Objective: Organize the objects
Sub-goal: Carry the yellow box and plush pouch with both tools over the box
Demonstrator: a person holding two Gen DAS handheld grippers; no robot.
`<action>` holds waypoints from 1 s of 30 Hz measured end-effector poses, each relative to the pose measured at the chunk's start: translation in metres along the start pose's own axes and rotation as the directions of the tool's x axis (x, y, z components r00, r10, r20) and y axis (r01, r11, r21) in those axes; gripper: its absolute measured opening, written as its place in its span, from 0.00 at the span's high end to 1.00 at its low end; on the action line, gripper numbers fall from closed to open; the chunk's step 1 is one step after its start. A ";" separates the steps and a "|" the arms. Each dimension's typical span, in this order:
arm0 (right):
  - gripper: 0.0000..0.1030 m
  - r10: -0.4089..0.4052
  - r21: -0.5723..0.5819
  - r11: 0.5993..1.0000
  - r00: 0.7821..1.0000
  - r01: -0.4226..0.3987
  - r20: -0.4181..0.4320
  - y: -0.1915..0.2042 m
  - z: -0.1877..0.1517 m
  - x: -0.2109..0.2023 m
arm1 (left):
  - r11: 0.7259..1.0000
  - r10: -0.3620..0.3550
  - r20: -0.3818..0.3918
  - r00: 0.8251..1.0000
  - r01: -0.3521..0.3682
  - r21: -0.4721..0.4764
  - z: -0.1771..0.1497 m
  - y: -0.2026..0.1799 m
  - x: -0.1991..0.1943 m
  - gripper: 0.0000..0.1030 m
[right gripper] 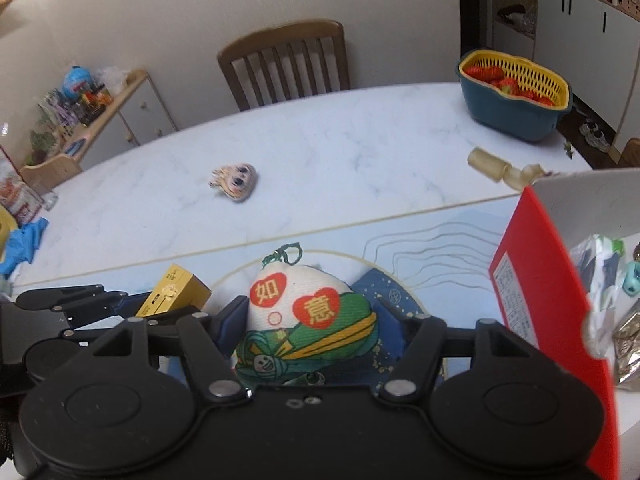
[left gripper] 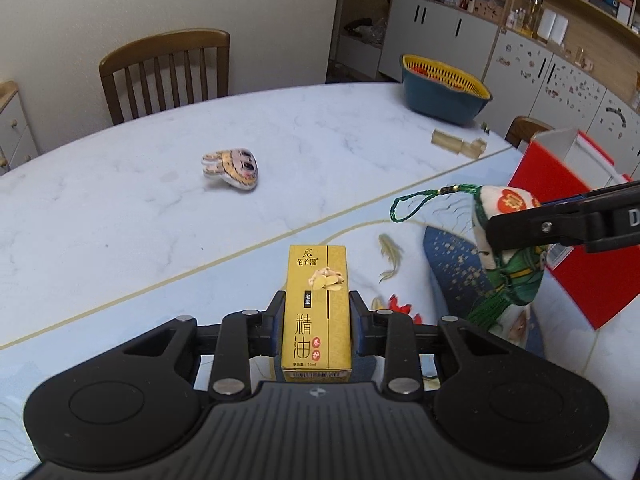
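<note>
My left gripper is shut on a tall yellow box with Chinese print, held upright above the table; the same yellow box shows at the left of the right wrist view. My right gripper is shut on a white and green fabric sachet with red hearts and a green cord loop. That sachet hangs at the right of the left wrist view, clamped by the right gripper's fingers. A red open box stands just right of it, with foil packets inside.
A small cartoon-face toy lies mid-table on the marble top. A blue basket with a yellow liner holds red fruit at the far right. A tan plastic piece lies near it. A wooden chair stands behind the table.
</note>
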State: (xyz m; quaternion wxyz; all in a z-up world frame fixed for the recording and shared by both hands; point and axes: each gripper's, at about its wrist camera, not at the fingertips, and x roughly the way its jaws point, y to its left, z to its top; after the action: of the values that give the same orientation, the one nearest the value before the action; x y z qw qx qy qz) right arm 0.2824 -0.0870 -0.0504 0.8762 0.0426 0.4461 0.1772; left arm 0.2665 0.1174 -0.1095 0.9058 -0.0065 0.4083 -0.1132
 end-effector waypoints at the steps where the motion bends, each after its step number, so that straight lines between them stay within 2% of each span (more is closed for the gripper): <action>1: 0.36 0.006 -0.002 1.000 1.000 -0.006 0.006 0.000 0.000 -0.006 | 1.000 0.001 0.000 1.000 -0.001 -0.003 0.001 -0.001 -0.004 0.71; 11: 0.36 0.016 -0.029 0.999 1.000 -0.016 0.026 -0.002 0.009 -0.063 | 0.999 -0.029 -0.012 1.000 0.029 -0.033 0.014 -0.017 -0.044 0.71; 17: 0.36 0.019 -0.020 1.000 0.999 -0.018 0.028 -0.012 0.011 -0.095 | 0.999 -0.047 0.005 0.999 0.047 -0.004 0.024 -0.043 -0.071 0.71; 23: 0.36 0.031 -0.025 0.999 0.999 -0.030 0.034 -0.037 0.018 -0.126 | 0.997 -0.070 0.004 0.998 0.070 0.012 0.042 -0.076 -0.088 0.71; 30: 0.36 0.048 -0.014 0.999 0.998 -0.047 0.051 -0.085 0.032 -0.152 | 0.996 -0.082 -0.003 0.997 0.082 0.035 0.061 -0.125 -0.084 0.71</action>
State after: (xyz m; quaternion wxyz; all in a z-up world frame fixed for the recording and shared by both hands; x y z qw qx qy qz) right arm 0.2494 -0.2167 0.0653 0.8832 0.0519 0.4211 0.1997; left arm 0.2325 0.0080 0.0061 0.9001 -0.0074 0.4063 -0.1573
